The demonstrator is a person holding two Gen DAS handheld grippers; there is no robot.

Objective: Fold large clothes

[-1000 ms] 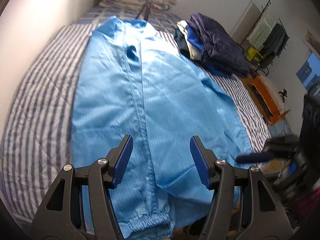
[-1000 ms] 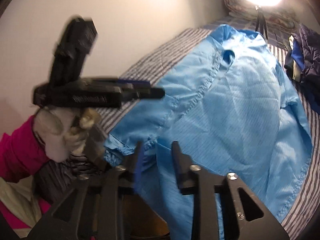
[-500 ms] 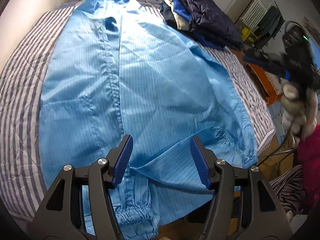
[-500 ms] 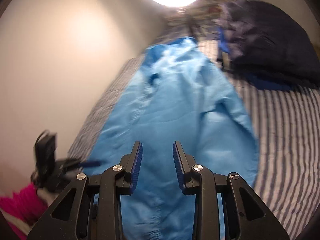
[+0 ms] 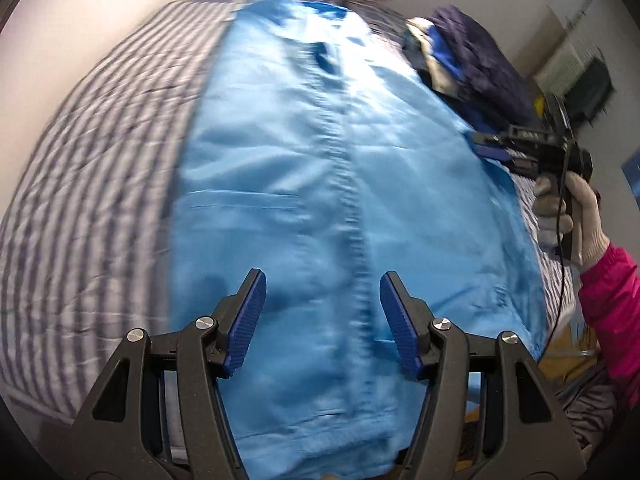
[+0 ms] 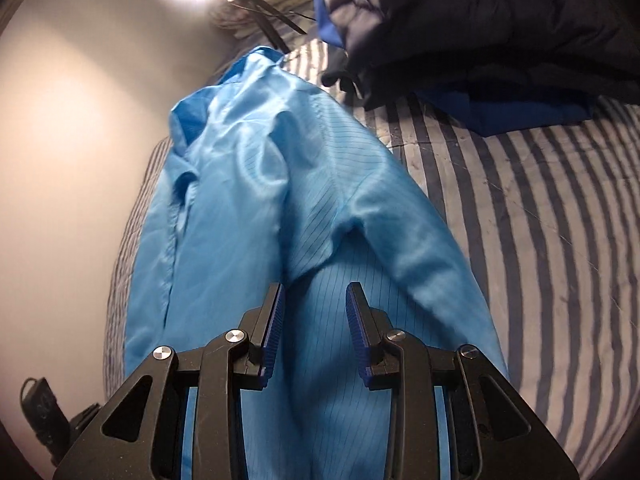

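Sleeves are lying folded; we are holding both the left gripper (image 5: pixel 322 322) and right gripper (image 6: pixel 315 330) released over the jacket (image 5: pixel 320 184), next grasping the hem.

Both grippers are black angular frames with round silver screws; the left gripper (image 5: pixel 323 322) and right gripper (image 6: pixel 315 330) carry ribbed blue pads (image 5: pixel 245 320). Behind the right one, a pale knit-looking glove (image 5: pixel 578 210), pink sleeve (image 5: pixel 614 296), thin black cable (image 5: pixel 562 240).

Ahead of my tongs lies a light blue coat (image 5: pixel 320 184) of thin, smooth cloth with a slight sheen. Under it, the striped bedcover (image 6: pixel 540 208) looks matt and quilted. My tongs' pads (image 6: pixel 274 328) are ribbed blue plastic.
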